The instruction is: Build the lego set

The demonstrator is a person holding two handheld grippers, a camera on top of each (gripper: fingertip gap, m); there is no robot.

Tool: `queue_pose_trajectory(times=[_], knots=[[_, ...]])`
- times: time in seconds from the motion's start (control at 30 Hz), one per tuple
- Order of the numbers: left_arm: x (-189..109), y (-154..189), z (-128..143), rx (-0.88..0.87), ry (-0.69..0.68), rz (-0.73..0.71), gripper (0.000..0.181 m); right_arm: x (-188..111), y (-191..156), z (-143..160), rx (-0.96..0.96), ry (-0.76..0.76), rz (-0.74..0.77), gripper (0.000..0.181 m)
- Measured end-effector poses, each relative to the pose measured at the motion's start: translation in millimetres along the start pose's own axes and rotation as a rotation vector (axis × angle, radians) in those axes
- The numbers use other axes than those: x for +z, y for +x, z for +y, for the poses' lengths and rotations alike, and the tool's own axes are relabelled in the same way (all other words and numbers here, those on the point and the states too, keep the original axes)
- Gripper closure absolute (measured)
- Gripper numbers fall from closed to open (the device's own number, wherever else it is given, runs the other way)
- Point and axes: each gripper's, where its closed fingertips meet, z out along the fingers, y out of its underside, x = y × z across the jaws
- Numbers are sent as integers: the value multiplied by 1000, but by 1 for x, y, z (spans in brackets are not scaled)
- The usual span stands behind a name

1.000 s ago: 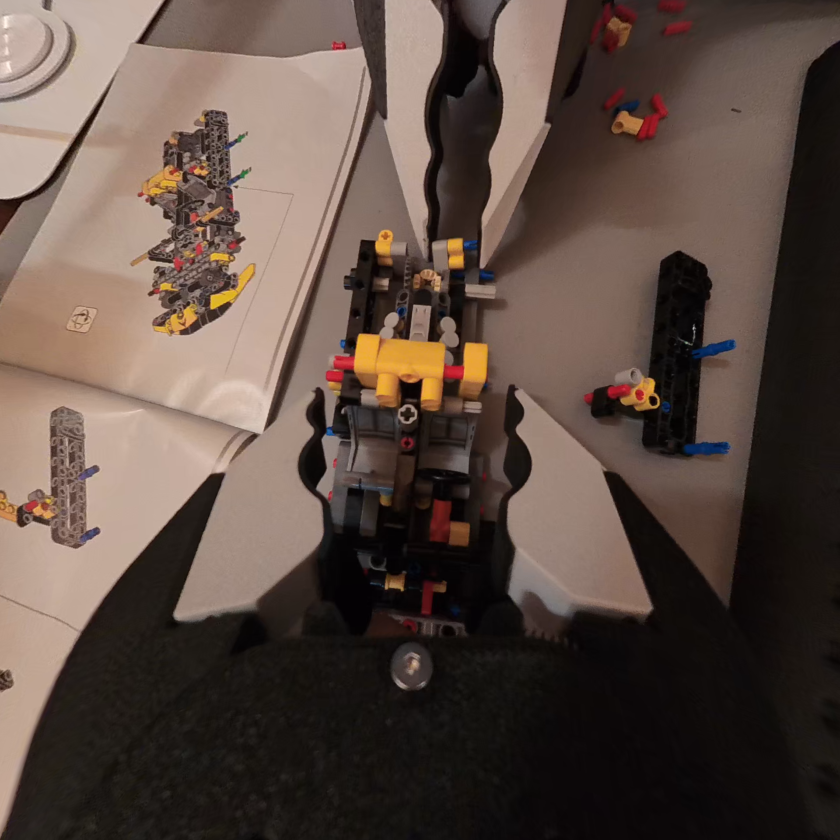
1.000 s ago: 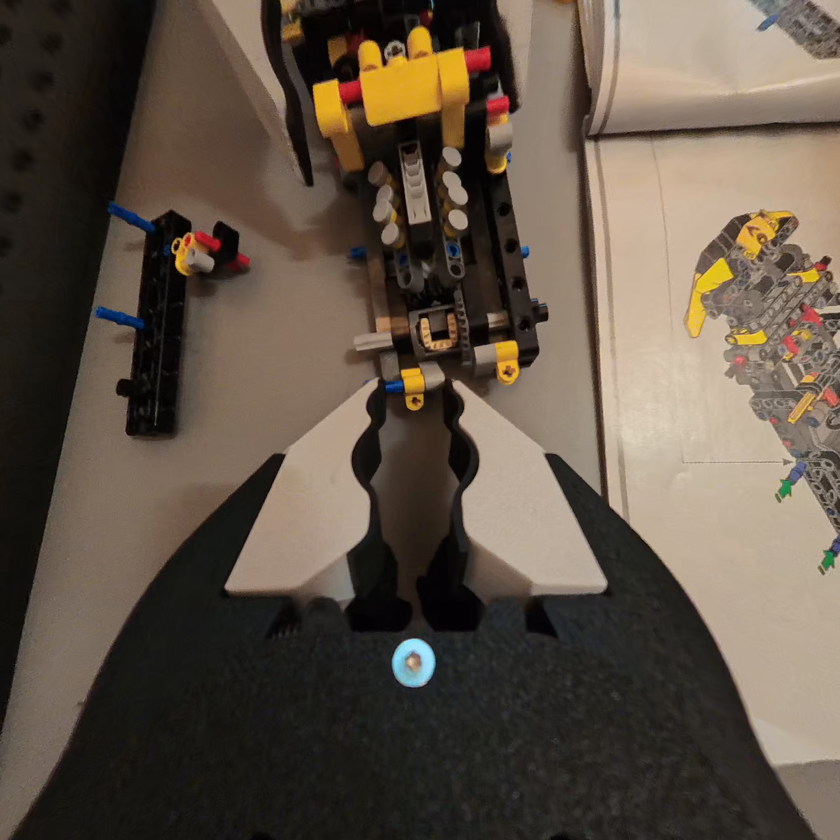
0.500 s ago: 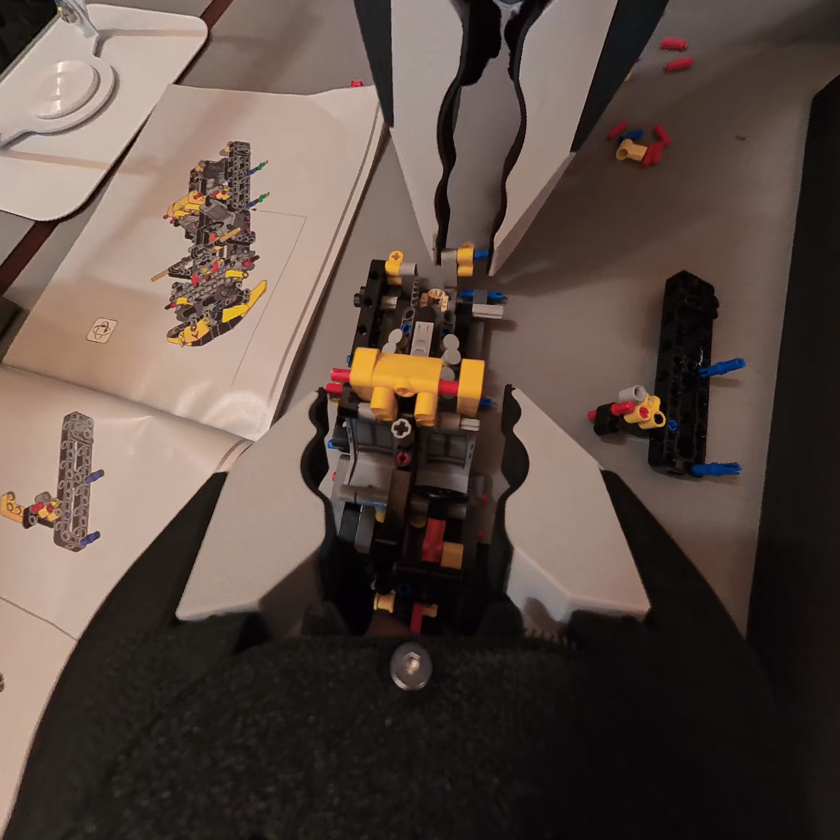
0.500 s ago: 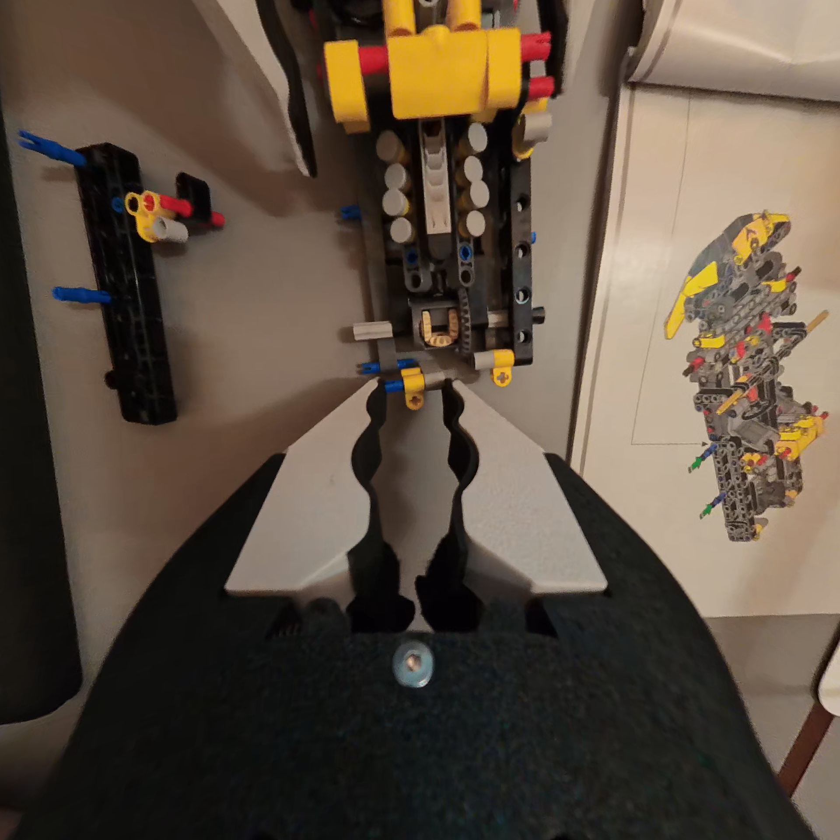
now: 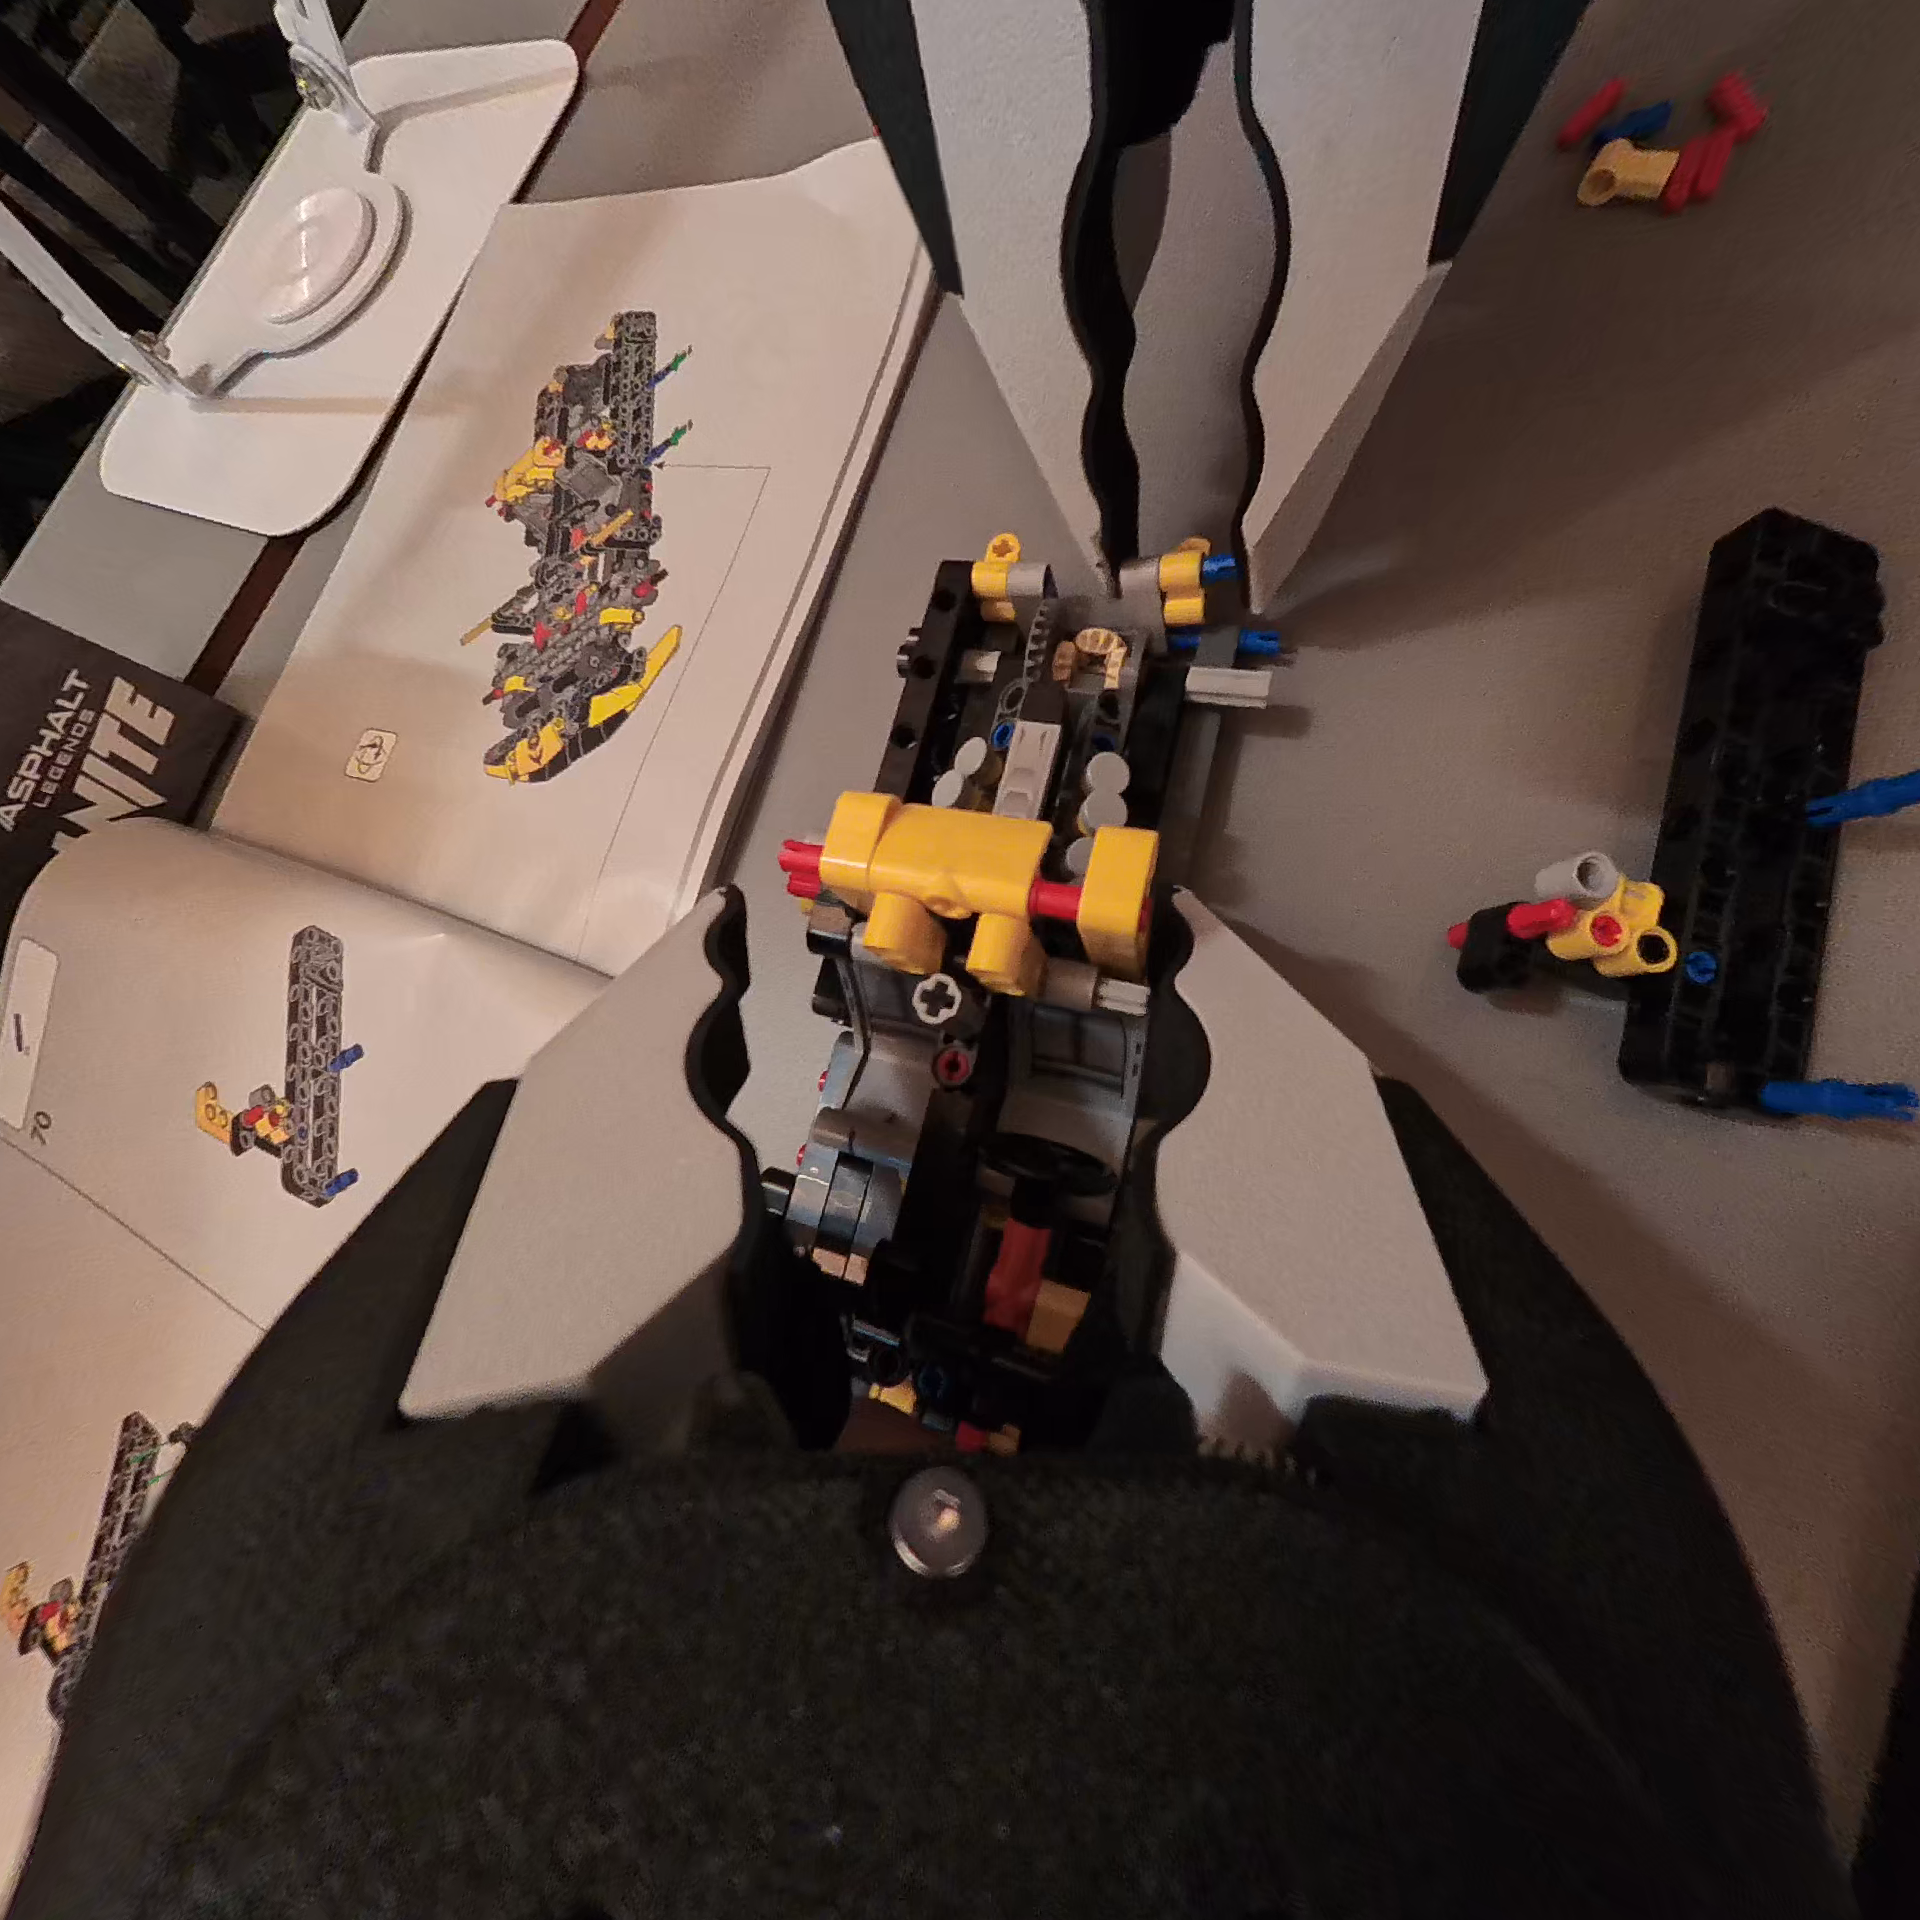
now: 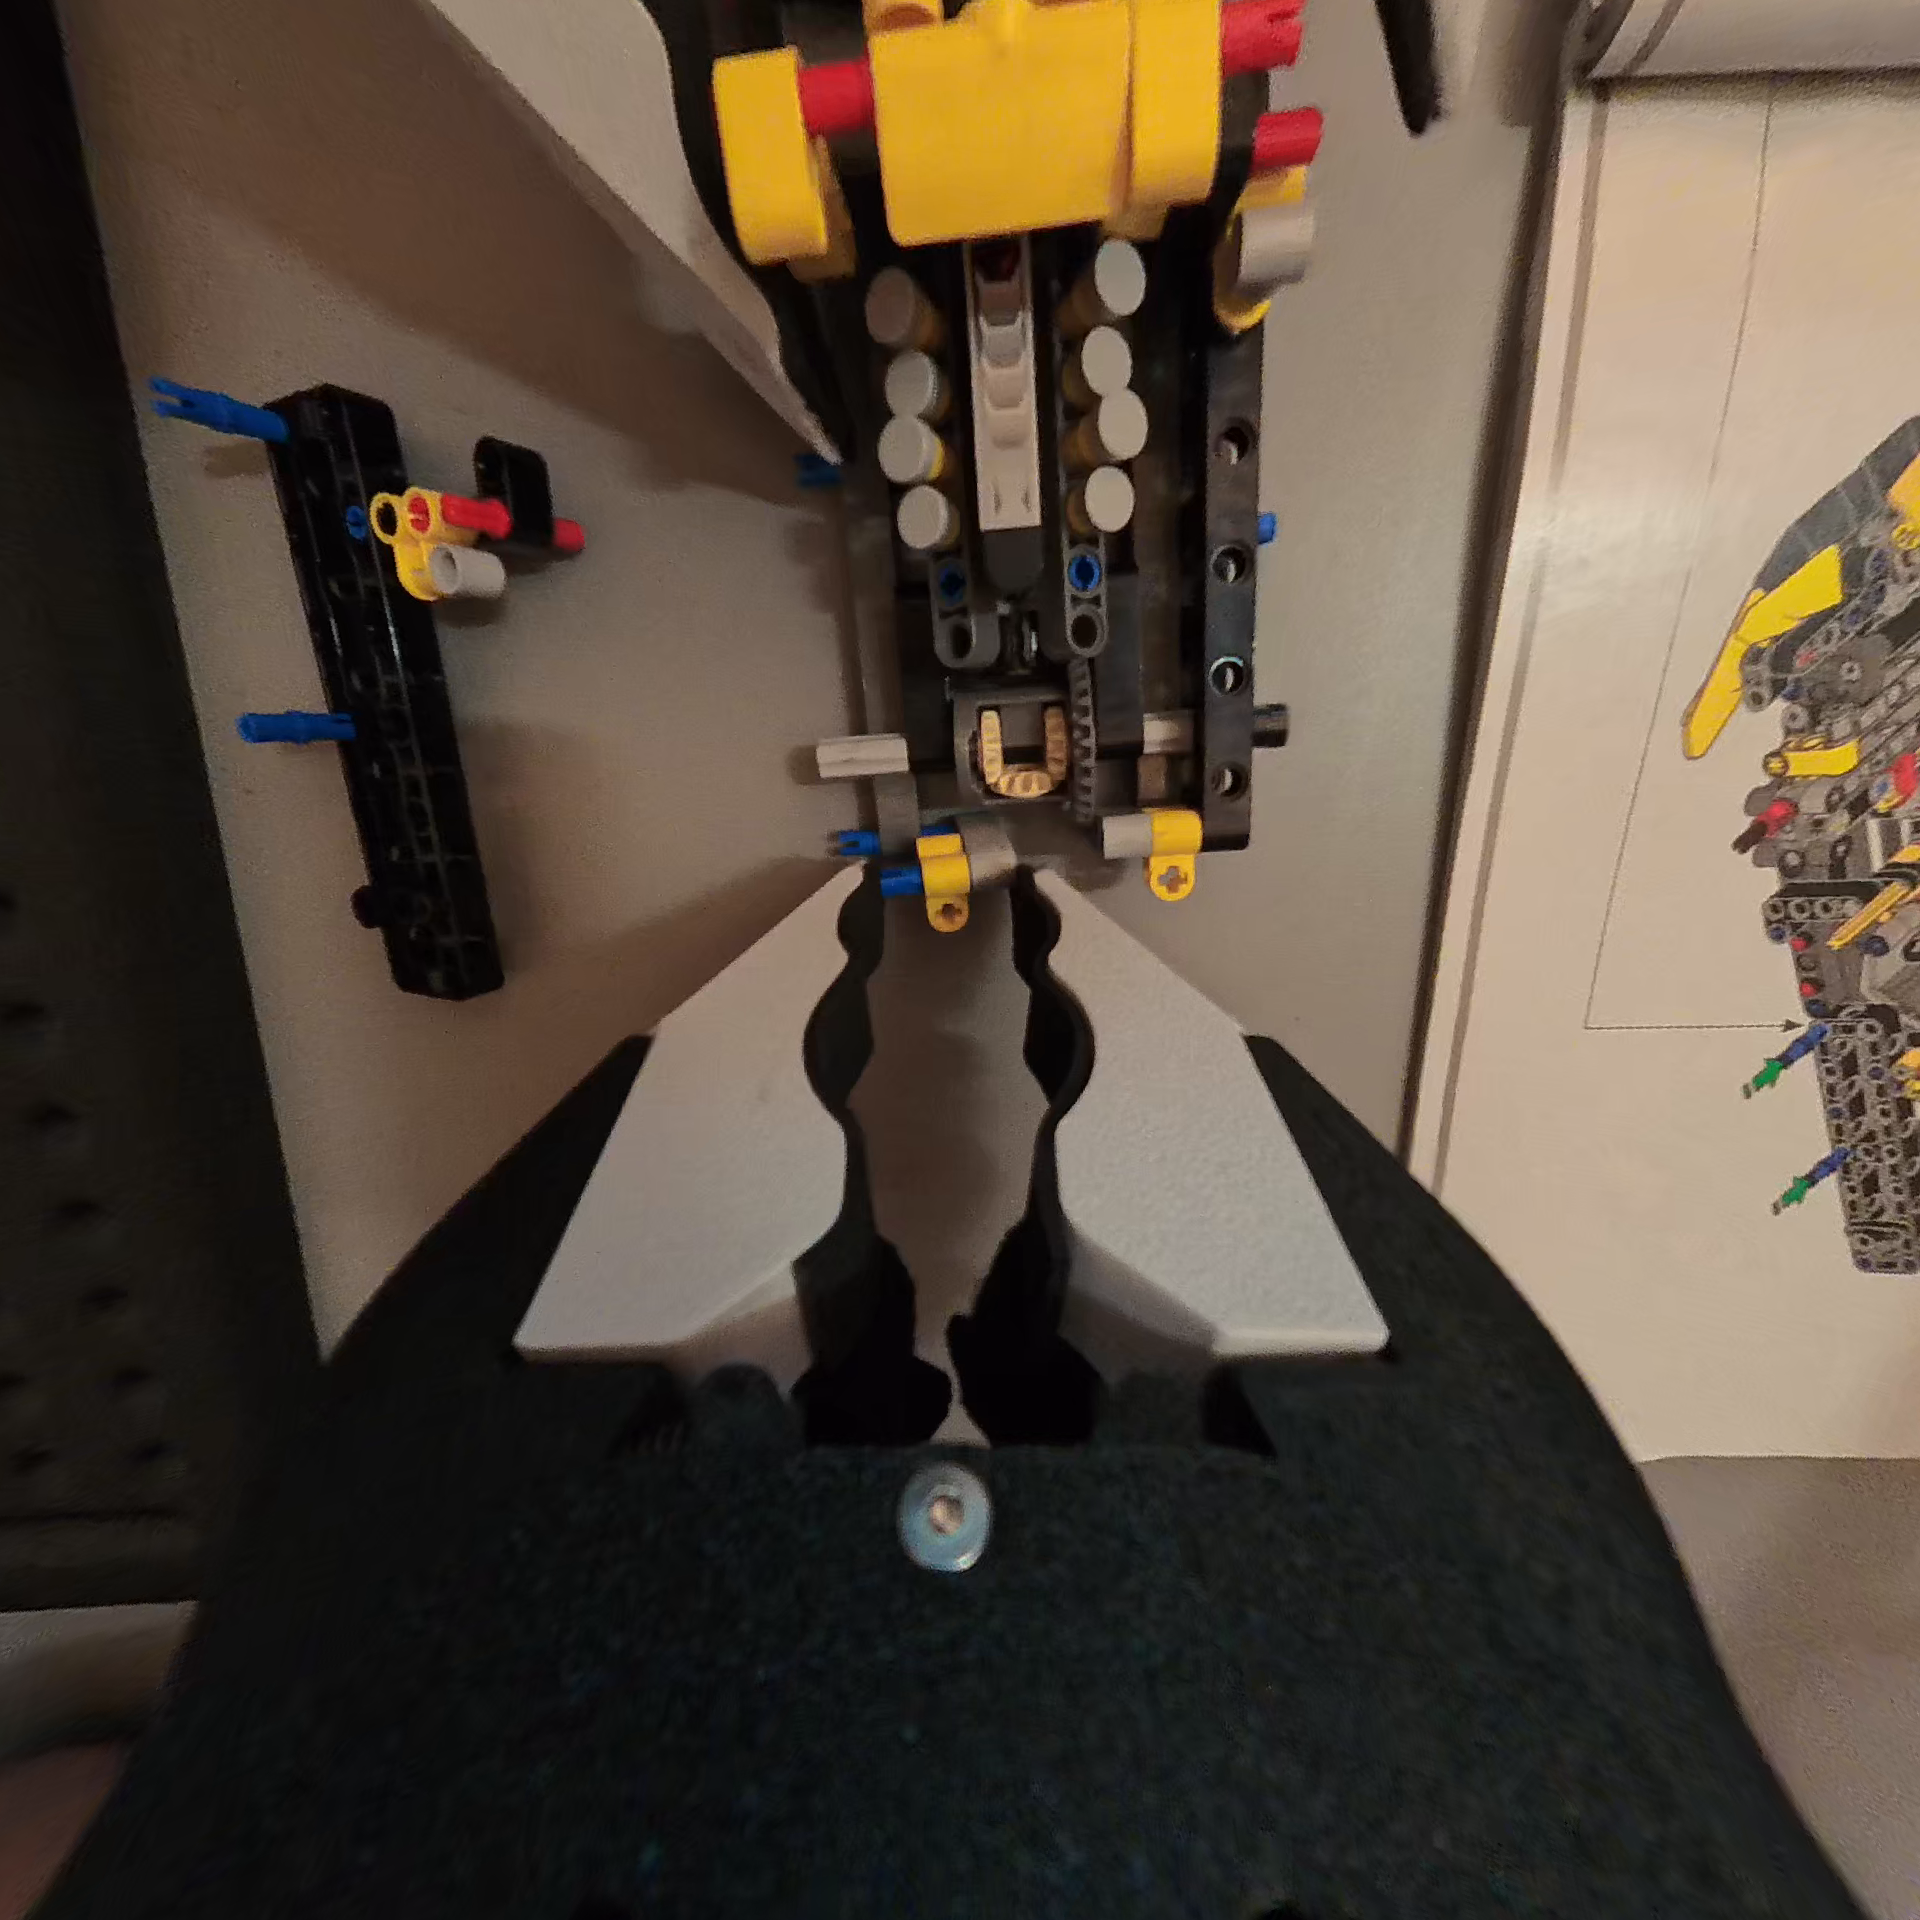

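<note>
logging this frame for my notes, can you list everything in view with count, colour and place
lego car frame: 1, black, grey and yellow, centre of table
black beam: 1, with blue pins and a small yellow, red and grey cluster attached, right of the frame in the left wrist view
loose pieces: a few, red, blue and yellow, far right corner
instruction booklet: 1, white, open, left of the frame
white stand: 1, far left, beyond the booklet
table: 1, grey
left hand-held gripper: shut on the lego car frame's near half
right hand-held gripper: narrowly open around a yellow piece at the frame's far end
</note>
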Motion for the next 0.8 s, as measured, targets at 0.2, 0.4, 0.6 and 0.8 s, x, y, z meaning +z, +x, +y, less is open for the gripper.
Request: queue_pose_trajectory(times=[0.2, 0.4, 0.6, 0.8], knots=[[-32, 10, -41, -40, 132, -8, 103, 0, -7, -2, -15, -10, -2, 158], [-6, 32, -36, 13, -86, 134, 103, 1, -8, -2, -18, 3, -4, 157], [13, 28, -21, 100, -320, 157, 103, 2, -9, -1, 1, 125, -25, 157], [20, 18, -21, 43, -403, 240, 103, 6, -9, -6, 82, 250, -169, 157]])
